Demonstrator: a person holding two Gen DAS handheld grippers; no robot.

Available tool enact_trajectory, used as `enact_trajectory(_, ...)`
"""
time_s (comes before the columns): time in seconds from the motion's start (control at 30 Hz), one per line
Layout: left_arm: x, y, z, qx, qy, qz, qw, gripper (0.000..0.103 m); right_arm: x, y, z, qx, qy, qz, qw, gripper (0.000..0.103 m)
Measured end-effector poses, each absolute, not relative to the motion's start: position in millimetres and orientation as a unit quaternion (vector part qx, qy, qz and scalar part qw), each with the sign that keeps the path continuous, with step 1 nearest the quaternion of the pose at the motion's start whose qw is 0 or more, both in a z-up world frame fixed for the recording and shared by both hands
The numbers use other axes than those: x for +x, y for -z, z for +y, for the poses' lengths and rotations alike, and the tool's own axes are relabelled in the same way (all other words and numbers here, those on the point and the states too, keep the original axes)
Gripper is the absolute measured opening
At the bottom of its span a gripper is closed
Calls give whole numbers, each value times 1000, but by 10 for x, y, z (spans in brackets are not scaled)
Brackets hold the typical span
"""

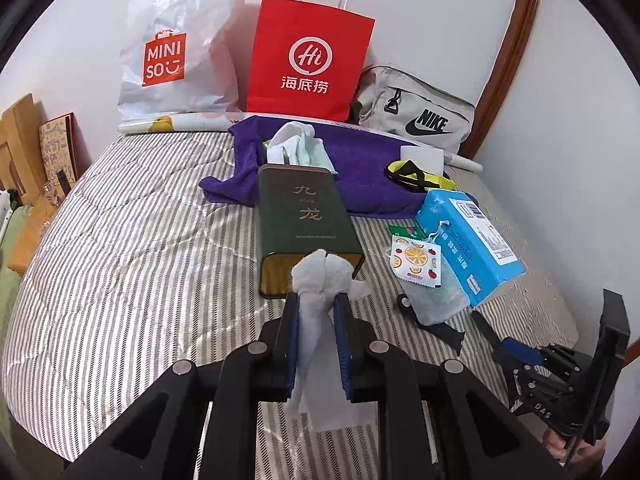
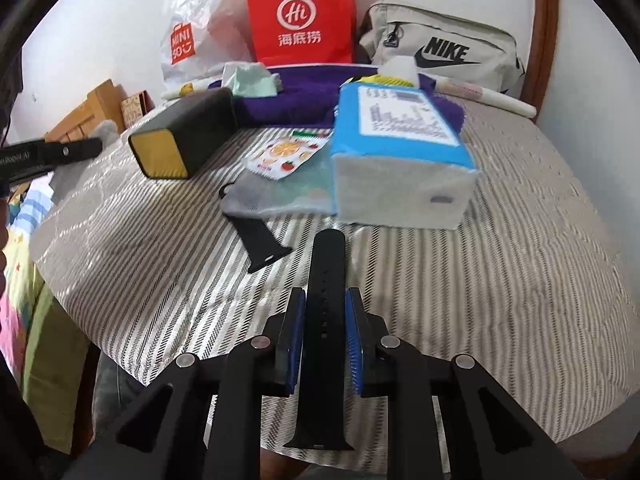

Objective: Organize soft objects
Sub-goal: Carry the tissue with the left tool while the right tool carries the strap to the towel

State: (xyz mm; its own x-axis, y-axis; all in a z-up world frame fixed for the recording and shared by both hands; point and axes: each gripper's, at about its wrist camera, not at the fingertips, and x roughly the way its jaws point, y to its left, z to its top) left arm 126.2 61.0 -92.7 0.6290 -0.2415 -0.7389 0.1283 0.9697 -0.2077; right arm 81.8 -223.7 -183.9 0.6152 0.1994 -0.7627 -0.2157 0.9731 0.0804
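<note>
Striped bed (image 1: 132, 240), white wall behind, both hands busy.
Along the bed's far edge stand a white plastic bag (image 1: 176, 48), a red paper bag (image 1: 308, 60) and a grey pouch (image 1: 420, 112). The left gripper (image 1: 316, 300) has its jaws pinching a pale cloth (image 1: 320, 280), lifted just before the dark tin (image 1: 304, 216) at the bed's middle. The right gripper (image 2: 326, 300) has its jaws pressed on a black watch strap (image 2: 326, 280), raised near the front edge; its other half (image 2: 260, 248) lies beside a blue tissue pack (image 2: 400, 152).

Against the wall: white Miniso bag (image 1: 176, 56), red paper bag (image 1: 308, 60), grey Nike bag (image 1: 420, 116); wooden furniture (image 1: 20, 140) beside the bed (image 1: 132, 232).
</note>
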Motion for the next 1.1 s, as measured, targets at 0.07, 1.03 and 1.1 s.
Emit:
enact_trajectory(0.07,1295,923,588,-68,102,419,900,16,817,1782,-2286,-8,-113,418,901,20)
enact_trajectory(1.03,1781,825,453,-59,89,427,898,16,1300,1005,-2443,4,-133,346,929,20)
enact_trajectory(1.1,1836,806,467,-60,85,427,898,16,1429,993,-2397,3,-139,346,928,20)
